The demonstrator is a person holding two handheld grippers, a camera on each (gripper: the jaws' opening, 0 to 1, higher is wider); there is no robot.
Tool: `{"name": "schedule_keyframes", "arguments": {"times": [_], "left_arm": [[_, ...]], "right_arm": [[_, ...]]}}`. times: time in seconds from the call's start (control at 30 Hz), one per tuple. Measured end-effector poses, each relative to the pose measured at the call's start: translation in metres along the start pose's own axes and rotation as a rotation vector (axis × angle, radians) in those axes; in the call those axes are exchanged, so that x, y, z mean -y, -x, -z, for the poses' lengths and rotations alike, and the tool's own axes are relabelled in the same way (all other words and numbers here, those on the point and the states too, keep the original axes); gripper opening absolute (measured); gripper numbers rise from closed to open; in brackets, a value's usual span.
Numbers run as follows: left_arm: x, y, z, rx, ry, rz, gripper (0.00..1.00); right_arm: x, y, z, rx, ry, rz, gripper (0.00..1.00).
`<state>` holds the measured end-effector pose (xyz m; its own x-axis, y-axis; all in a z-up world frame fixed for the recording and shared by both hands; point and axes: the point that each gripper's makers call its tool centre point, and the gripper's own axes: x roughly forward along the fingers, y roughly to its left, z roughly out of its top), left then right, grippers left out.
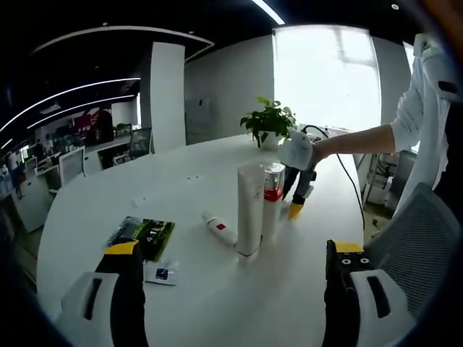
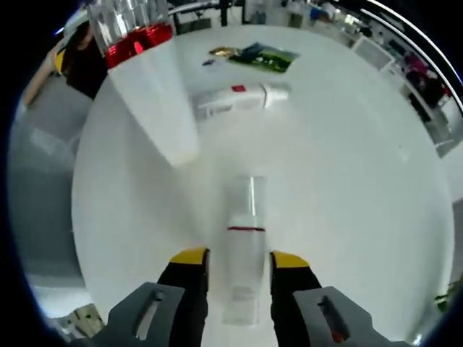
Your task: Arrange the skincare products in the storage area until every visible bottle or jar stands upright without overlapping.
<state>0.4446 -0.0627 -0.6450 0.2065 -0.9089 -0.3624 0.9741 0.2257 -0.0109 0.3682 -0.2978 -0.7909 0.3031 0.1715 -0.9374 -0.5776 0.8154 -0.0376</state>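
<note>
Round white table [image 1: 217,289]. On it: two upright bottles [image 1: 250,210], a lying tube [image 1: 219,229], sachets [image 1: 145,237], a potted plant [image 1: 270,123].

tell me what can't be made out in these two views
- Left gripper view: the red-banded bottle is half hidden behind the tall white tube.
- Right gripper view: whether the right hand-held gripper presses the lying bottle between its jaws; label print too blurred.
- Green packet text too small.

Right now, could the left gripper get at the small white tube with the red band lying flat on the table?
Probably yes. The left gripper hangs open above the white table, and the tube lies ahead between its jaws with bare table before it; the tall white bottle stands close beside it.
</note>
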Motion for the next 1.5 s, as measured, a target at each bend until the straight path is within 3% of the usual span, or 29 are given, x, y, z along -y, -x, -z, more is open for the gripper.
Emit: {"name": "schedule_keyframes", "arguments": {"times": [0.27,0.43,0.6,0.7,0.8,0.93,1.1,1.23,1.4,1.5], "left_arm": [[0.001,0.000,0.004,-0.014,0.001,0.004,0.99],[0.003,0.000,0.005,-0.016,-0.001,0.009,0.99],[0.007,0.000,0.004,-0.014,-0.006,0.016,0.98],[0.009,0.001,-0.001,0.008,0.005,0.020,0.98],[0.010,0.003,-0.007,0.033,0.029,0.027,0.95],[0.013,0.005,-0.015,0.065,0.056,0.040,0.91],[0.023,0.009,-0.028,0.128,0.131,0.055,0.84],[0.034,0.012,-0.032,0.138,0.133,0.076,0.82],[0.050,0.012,-0.042,0.175,0.193,0.116,0.71],[0.056,0.010,-0.045,0.187,0.229,0.129,0.61]], "right_arm": [[0.002,-0.001,0.000,0.018,-0.016,-0.019,0.23],[-0.001,-0.001,0.001,0.031,-0.027,-0.016,0.13],[0.000,-0.001,0.001,0.050,-0.067,-0.006,0.13],[-0.009,-0.001,0.000,0.089,-0.113,-0.032,0.13],[-0.018,0.004,-0.006,0.161,-0.197,-0.074,0.12],[-0.027,0.021,-0.019,0.313,-0.354,-0.144,0.12],[-0.048,0.057,-0.038,0.529,-0.505,-0.269,0.12],[-0.059,0.092,-0.052,0.713,-0.613,-0.367,0.12],[-0.078,0.115,-0.061,0.814,-0.637,-0.426,0.12],[-0.087,0.122,-0.067,0.838,-0.616,-0.399,0.12]]}}
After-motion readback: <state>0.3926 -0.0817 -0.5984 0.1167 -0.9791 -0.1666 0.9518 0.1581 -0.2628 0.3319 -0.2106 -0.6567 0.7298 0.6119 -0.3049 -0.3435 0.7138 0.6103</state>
